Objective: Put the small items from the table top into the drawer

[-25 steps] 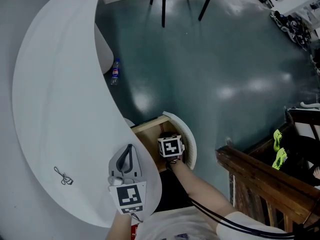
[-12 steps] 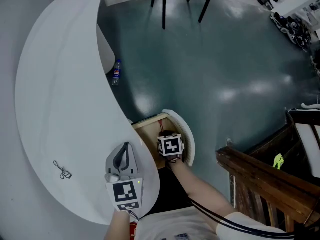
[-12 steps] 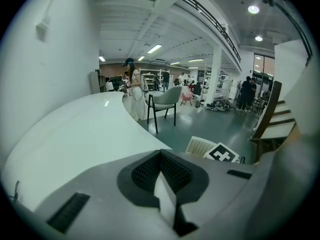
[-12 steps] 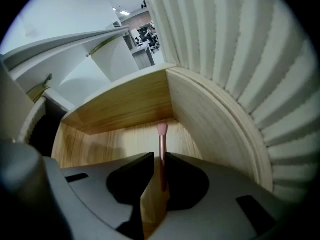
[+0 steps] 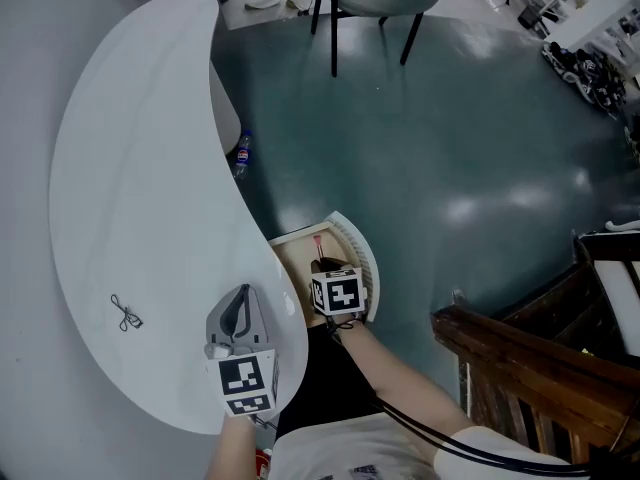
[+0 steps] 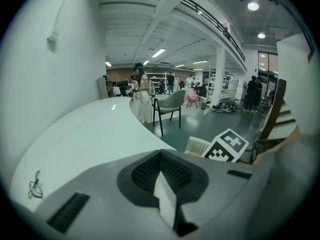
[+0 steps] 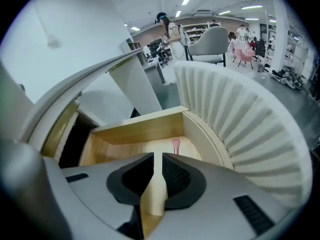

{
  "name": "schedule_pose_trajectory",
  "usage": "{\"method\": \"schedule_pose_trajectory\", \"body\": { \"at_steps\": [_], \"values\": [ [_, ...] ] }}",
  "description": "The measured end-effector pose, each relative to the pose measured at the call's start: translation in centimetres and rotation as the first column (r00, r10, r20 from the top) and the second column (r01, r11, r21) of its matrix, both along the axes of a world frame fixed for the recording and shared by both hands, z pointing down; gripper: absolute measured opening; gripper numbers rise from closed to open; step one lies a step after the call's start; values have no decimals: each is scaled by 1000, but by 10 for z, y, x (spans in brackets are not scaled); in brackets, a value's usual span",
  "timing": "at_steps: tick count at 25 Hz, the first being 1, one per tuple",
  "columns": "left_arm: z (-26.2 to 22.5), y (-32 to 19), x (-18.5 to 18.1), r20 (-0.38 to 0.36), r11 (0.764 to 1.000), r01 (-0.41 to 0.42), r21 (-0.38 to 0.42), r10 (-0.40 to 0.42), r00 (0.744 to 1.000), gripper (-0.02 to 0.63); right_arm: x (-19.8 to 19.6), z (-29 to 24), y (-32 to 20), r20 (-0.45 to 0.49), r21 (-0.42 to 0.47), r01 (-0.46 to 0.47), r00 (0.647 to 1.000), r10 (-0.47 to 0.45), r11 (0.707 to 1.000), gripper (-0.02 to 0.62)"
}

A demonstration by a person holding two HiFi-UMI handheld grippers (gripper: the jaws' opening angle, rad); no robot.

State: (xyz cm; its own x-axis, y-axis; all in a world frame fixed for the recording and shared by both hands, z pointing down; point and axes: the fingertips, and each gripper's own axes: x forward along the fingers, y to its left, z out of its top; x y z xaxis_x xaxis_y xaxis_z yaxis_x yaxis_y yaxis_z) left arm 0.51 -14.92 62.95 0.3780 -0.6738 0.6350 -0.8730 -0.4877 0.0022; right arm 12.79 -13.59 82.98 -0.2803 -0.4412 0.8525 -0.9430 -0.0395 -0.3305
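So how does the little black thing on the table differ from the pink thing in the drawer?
The black item is a wiry tangle on the white table top; the pink item is a straight stick in the open drawer. Both are small and lie loose.

The right tongs (image 7: 158, 157) hang over an open wooden drawer (image 7: 142, 130), jaws a narrow slit apart with nothing between them. A small pink item (image 7: 176, 145) lies on the drawer floor, near its ribbed white front (image 7: 240, 119).
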Motion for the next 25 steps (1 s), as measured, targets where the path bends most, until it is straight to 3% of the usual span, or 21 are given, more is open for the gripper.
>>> {"method": "schedule_pose_trajectory", "body": {
  "at_steps": [6, 16, 21, 25],
  "values": [
    [-32, 43, -1, 11, 998, 39, 46, -40, 999, 20, -1, -55, 24, 21, 95, 60, 998, -62, 994, 60],
    [-96, 106, 11, -35, 988, 93, 124, -89, 995, 20, 27, -158, 80, 20, 234, 88, 995, -95, 968, 60],
    [-129, 126, 9, -64, 980, 118, 159, -109, 992, 20, 26, -209, 101, 27, 311, 113, 991, -128, 944, 60],
    [-156, 143, 7, -88, 973, 132, 191, -117, 989, 20, 18, -258, 110, 47, 400, 133, 985, -165, 907, 60]
  ]
}}
